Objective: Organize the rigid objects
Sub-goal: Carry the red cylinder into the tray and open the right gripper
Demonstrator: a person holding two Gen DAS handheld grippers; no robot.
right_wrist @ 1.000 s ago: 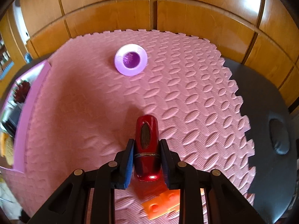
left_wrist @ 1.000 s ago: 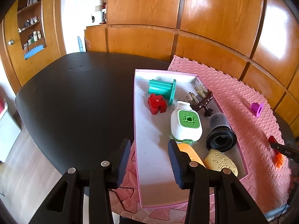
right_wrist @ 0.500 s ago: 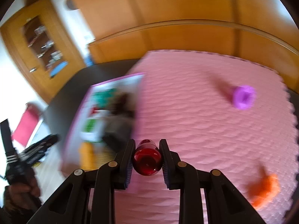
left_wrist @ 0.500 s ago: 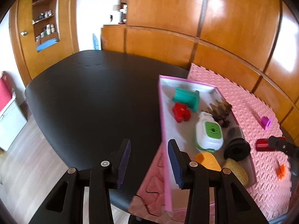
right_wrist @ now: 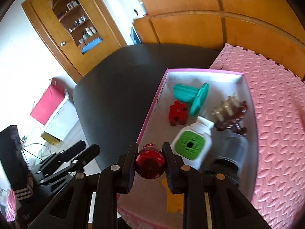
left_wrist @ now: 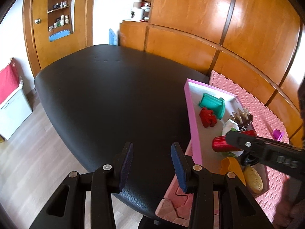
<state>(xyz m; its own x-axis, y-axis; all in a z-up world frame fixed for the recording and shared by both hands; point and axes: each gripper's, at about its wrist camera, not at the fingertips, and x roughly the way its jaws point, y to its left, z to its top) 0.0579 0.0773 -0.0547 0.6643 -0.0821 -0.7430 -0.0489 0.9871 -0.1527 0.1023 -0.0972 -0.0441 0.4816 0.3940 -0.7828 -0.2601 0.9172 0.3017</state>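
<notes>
Right tongs (right_wrist: 149, 162) clamped on red cylinder (right_wrist: 150, 161), held over pink tray (right_wrist: 150, 112), not yet released. Left tongs (left_wrist: 150, 164) apart, empty, over black counter (left_wrist: 114, 99). Tray holds several items; purple piece (left_wrist: 278, 134) at 3 o'clock on mat (left_wrist: 266, 114), left to sort.

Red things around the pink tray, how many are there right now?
2: a red puzzle piece lying in the pink tray beside the teal piece, and a red cylinder clamped in the right gripper.
</notes>
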